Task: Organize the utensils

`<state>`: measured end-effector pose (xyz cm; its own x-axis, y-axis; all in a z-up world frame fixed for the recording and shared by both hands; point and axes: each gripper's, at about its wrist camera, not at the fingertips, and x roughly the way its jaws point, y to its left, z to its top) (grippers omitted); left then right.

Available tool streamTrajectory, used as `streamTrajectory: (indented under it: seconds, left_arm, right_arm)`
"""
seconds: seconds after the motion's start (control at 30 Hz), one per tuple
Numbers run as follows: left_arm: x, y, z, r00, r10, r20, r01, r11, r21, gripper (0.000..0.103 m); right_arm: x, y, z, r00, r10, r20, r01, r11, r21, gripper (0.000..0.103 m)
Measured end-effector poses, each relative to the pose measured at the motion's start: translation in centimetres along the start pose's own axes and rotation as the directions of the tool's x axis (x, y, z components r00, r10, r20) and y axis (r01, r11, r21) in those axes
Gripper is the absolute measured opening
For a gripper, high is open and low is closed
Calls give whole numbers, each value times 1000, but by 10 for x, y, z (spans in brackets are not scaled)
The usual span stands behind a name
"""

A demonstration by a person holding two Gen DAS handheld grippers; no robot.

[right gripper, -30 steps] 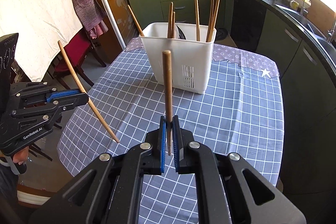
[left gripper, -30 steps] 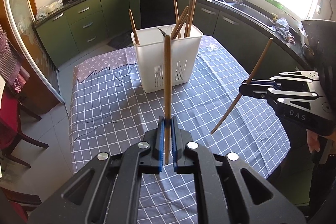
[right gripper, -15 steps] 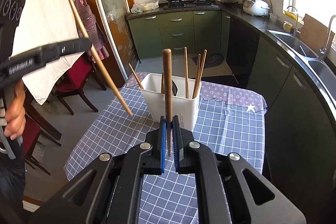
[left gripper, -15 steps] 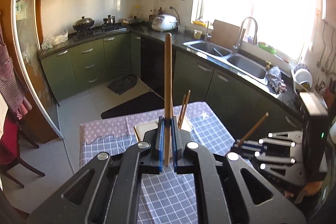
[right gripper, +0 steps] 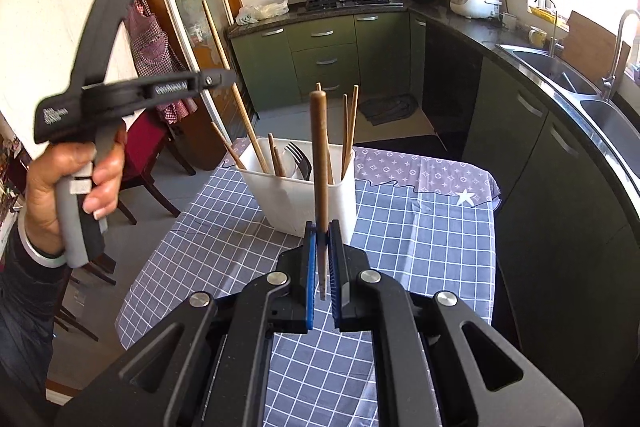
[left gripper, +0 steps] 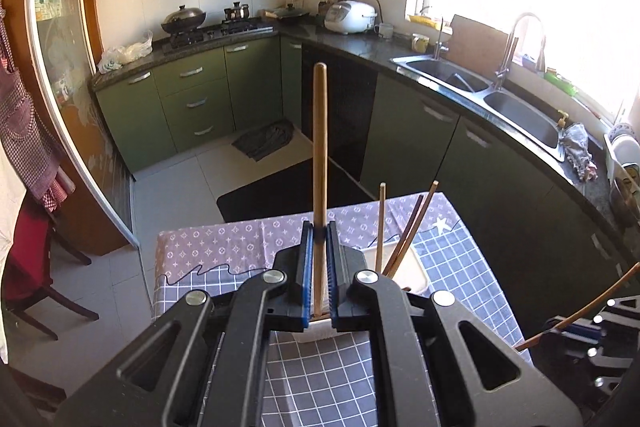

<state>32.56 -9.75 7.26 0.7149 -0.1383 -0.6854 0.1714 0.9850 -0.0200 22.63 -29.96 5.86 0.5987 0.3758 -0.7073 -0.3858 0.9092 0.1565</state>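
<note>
Left gripper (left gripper: 319, 269) clamps chopstick (left gripper: 320, 147) | right gripper (right gripper: 323, 265) clamps second chopstick (right gripper: 319, 163) | step: carrying | next: lower tips into caddy (right gripper: 296, 199)

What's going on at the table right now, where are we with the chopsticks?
Each gripper is shut on one wooden chopstick. The left gripper holds its chopstick upright above the white utensil holder; in the right wrist view that stick's lower end reaches the holder's rim. The right gripper holds the other chopstick a little short of the holder. Several chopsticks and a fork already stand inside, on the checked tablecloth.
</note>
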Motion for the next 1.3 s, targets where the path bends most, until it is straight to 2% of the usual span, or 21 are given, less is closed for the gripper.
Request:
streamTrajectory:
  seconds: [0.1, 0.17, 0.2, 0.3, 0.37, 0.43, 0.47, 0.53, 0.6, 0.7, 0.9, 1.13, 1.3]
  left_arm:
    - [19, 3, -11, 999, -4, -52, 3, 1000, -3, 9]
    - [24, 8, -14, 998, -20, -66, 19, 1000, -16, 28]
    - [22, 10, -15, 998, -27, -59, 25, 999, -26, 31]
    - [6, 16, -15, 998, -56, -16, 56, 998, -41, 41]
    - [-13, 18, -14, 998, -47, 43, 49, 998, -31, 69]
    - [-33, 17, -15, 994, -10, 112, 10, 1000, -5, 83]
    - [-43, 18, -18, 989, 9, 145, -11, 1000, 14, 85]
    - [-58, 20, -28, 983, 35, 178, -44, 998, 46, 87]
    - [-67, 27, -40, 986, 14, 167, -23, 999, 48, 87]
    - [-79, 46, -64, 984, -19, 175, 20, 1000, -3, 87]
    - [-114, 63, -118, 961, 47, 274, -39, 999, -34, 90]
    - [-143, 59, -174, 930, 113, 351, -94, 993, -70, 96]
    - [-139, 50, -193, 944, 73, 323, -51, 996, -77, 96]
  right_arm:
    - [-3, 0, 7, 1000, 3, 11, -3, 1000, 5, 7]
    - [-5, 0, 12, 1000, 12, 19, -12, 1000, 13, 7]
    - [-7, 0, 15, 1000, 14, 25, -14, 1000, 15, 7]
    - [-14, 0, 28, 999, 7, 52, -9, 1000, 21, 7]
    - [-21, 0, 39, 997, 15, 78, -17, 999, 27, 7]
    - [-30, 0, 52, 993, 26, 113, -31, 999, 36, 7]
    - [-34, 1, 58, 991, 32, 132, -38, 999, 38, 7]
    - [-39, 3, 73, 986, 38, 165, -46, 998, 43, 7]
    - [-39, 5, 86, 982, 34, 187, -44, 998, 48, 7]
    - [-27, 6, 100, 981, 18, 195, -31, 998, 62, 7]
    - [27, 0, 110, 991, -14, 132, 3, 996, 86, 7]
    - [84, -2, 99, 998, -21, 53, 16, 996, 85, 7]
    - [108, 0, 86, 999, -27, 18, 26, 998, 63, 8]
